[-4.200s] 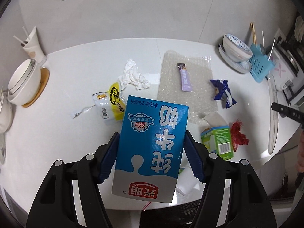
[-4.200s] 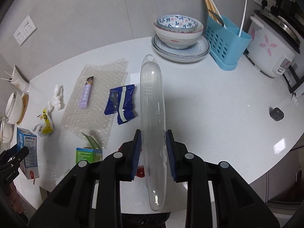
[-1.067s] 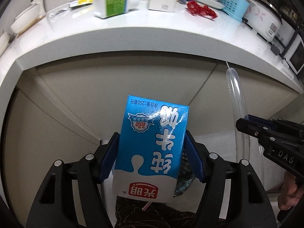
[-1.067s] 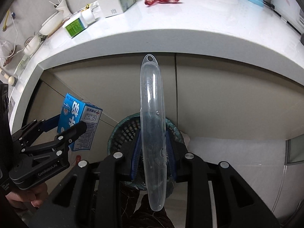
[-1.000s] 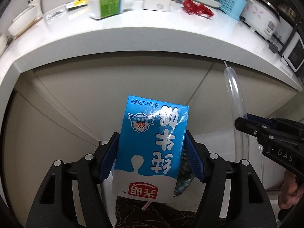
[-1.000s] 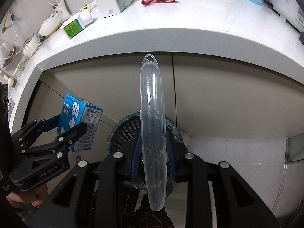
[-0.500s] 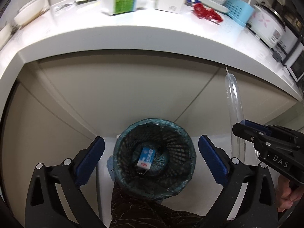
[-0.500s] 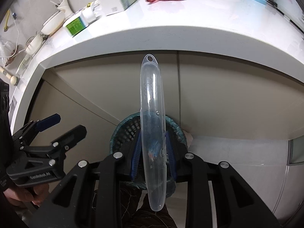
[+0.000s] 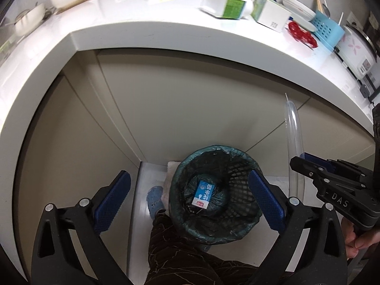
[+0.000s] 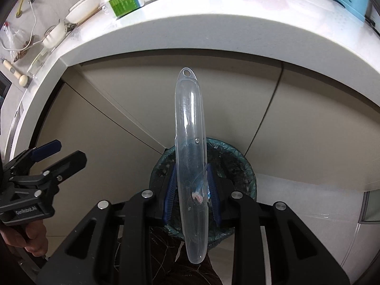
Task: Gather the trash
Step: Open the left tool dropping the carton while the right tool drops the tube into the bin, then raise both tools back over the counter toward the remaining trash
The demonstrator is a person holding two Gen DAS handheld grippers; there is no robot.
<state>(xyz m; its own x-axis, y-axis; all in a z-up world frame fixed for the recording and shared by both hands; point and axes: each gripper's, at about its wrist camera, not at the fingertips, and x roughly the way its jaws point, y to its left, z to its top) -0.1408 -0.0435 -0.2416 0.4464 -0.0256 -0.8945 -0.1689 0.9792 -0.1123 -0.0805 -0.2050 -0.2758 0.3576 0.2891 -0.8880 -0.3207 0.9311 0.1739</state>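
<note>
A dark mesh trash bin (image 9: 247, 223) with a green liner stands on the floor under the white counter. The blue milk carton (image 9: 203, 194) lies at its bottom. My left gripper (image 9: 190, 199) is open and empty above the bin. My right gripper (image 10: 191, 190) is shut on a long clear plastic case (image 10: 190, 142) and holds it over the bin (image 10: 242, 166). The case (image 9: 294, 140) and right gripper also show at the right of the left wrist view. The left gripper (image 10: 59, 154) shows at the left of the right wrist view.
The counter (image 9: 147, 35) above holds a green-labelled carton (image 9: 228, 7), a white box (image 9: 270, 16), red netting (image 9: 301, 34), wrappers, bowls, a blue utensil rack (image 9: 327, 29) and a rice cooker (image 9: 356, 52). Beige cabinet doors stand behind the bin. The person's leg and blue shoe (image 9: 154, 199) are beside it.
My left gripper opened and the milk carton fell into the bin. Both grippers shifted slightly. The right gripper still holds the clear case.
</note>
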